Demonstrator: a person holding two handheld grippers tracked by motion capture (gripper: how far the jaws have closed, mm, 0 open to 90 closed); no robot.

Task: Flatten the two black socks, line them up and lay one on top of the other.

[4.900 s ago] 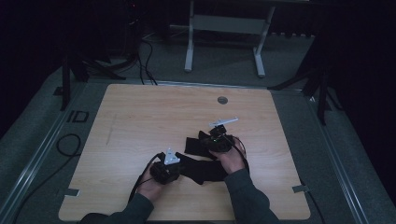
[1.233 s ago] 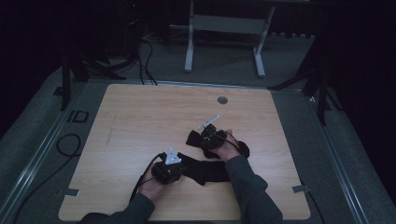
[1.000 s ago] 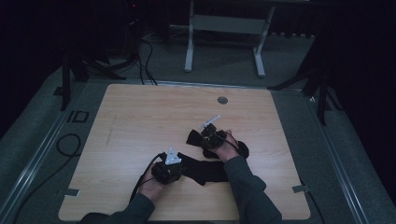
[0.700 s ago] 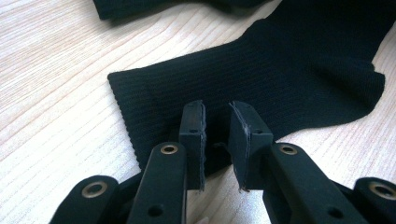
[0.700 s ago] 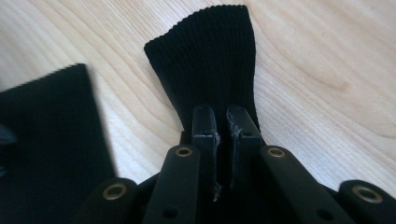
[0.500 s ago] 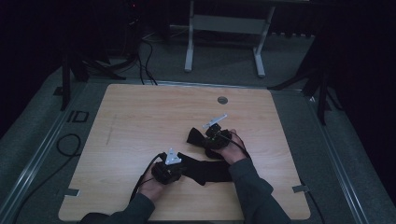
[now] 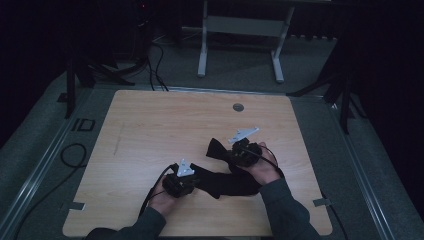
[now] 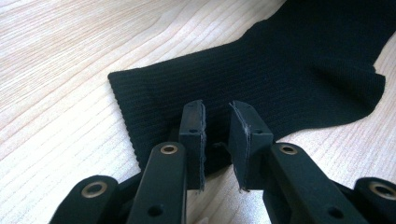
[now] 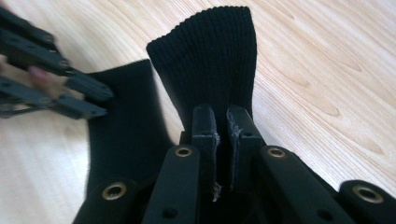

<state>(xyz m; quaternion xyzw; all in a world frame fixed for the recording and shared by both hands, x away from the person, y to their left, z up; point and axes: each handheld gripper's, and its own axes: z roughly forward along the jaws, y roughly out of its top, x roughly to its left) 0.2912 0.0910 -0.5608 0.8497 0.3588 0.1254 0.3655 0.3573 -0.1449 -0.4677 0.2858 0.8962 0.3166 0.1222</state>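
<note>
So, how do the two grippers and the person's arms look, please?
Both grippers, left gripper and right gripper, are black, each with a grey three-cornered plate on top and a thin black cable trailing. The jaws are black linked bars with brass-coloured rivets and flat, frayed pads. The sleeves are dark grey.

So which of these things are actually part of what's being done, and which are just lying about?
In use:
- black sock, lying on the wooden table
- left gripper, jaws at the sock's edge
- right gripper, shut on the ribbed cuff

Lying about:
- round grommet in the tabletop
- white stand beyond the table
- cables on the floor
</note>
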